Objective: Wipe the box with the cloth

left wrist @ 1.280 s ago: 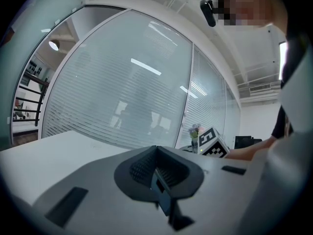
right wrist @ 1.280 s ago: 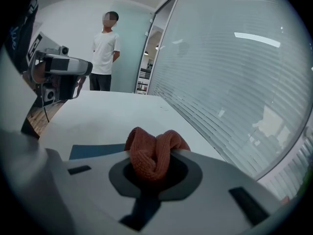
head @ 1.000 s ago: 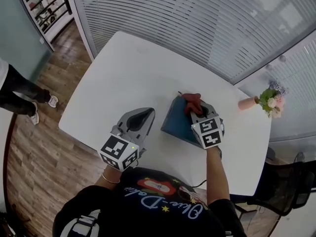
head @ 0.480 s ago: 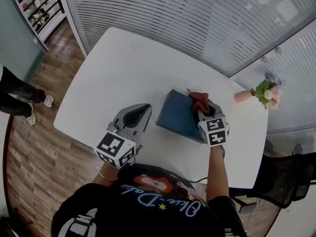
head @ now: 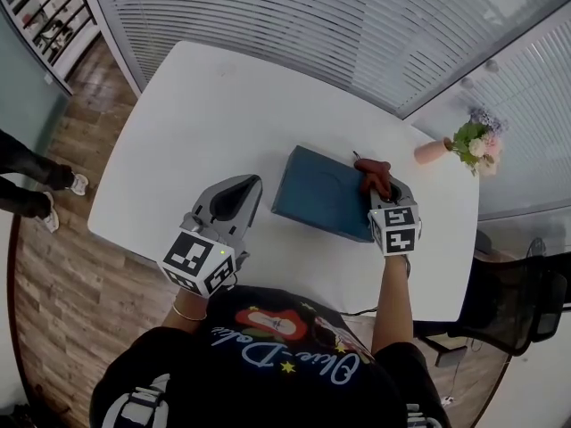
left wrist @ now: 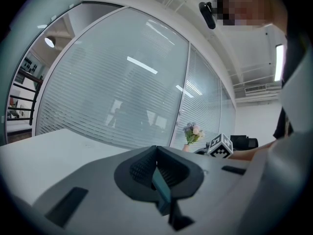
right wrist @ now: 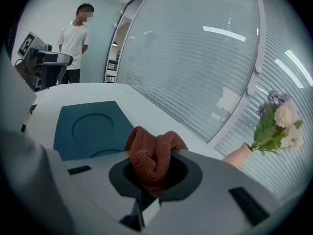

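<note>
Rust cloth (right wrist: 151,153) sits pinched in the right gripper (head: 385,185) jaws at the box (head: 319,193) corner; left gripper (left wrist: 156,153) jaws closed, empty.

Plainly an office meeting room: walled in glass partitions (head: 419,52) with slatted blinds (head: 268,16) ahead of the left gripper (head: 243,188) and right gripper (head: 381,185), around a wide white table (head: 205,105) beneath both. Floored in wood planks (head: 53,257), with a black office chair (head: 522,315) off to the right of the right gripper and open shelving (head: 40,12) far left of the left gripper. Lit by ceiling strip lights (left wrist: 279,62); dressed with a vase of flowers (head: 437,150) beyond the right gripper.
</note>
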Available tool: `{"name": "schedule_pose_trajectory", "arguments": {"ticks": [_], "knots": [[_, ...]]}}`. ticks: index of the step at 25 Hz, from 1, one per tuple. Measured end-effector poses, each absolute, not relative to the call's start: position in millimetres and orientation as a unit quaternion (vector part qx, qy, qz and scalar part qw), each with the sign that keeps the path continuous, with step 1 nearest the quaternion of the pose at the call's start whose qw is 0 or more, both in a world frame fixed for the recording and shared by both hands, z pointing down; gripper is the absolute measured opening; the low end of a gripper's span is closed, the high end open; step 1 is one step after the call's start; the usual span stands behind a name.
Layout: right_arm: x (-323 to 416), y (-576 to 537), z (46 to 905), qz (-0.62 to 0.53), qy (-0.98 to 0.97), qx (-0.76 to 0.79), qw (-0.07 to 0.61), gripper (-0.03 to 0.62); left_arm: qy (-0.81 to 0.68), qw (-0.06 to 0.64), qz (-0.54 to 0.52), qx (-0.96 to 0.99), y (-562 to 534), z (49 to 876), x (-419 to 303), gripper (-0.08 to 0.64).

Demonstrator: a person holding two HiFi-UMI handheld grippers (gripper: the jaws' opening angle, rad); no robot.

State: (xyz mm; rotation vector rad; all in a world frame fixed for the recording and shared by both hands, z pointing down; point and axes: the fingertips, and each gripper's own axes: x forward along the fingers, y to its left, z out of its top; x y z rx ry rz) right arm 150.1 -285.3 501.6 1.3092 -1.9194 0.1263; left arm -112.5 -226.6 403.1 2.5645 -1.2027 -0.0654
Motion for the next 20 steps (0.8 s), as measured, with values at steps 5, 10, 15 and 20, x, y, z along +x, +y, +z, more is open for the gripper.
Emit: {"name": "schedule_pose_trajectory", "arguments": {"ticks": [5, 10, 15, 20], "knots": [[174, -279, 502, 0.064, -0.742, 0.544, 0.387, 0.028, -0.417, 0.152, -0.023, 0.896, -226, 402, -109, 0.003], [187, -277, 502, 0.066, -0.726, 0.563, 0.389, 0.028, -0.416, 0.152, -0.026, 0.896, -227, 402, -109, 0.003], [196, -277, 503, 0.064, -0.714, 0.578, 0.389, 0.028, -0.419, 0.153, -0.025, 0.895, -227, 401, -111, 0.003], [217, -280, 480, 0.074, -0.702, 0.623, 0.337, 0.028, -0.419, 0.151, -0.024, 0.895, -229, 400, -112, 0.003]]}}
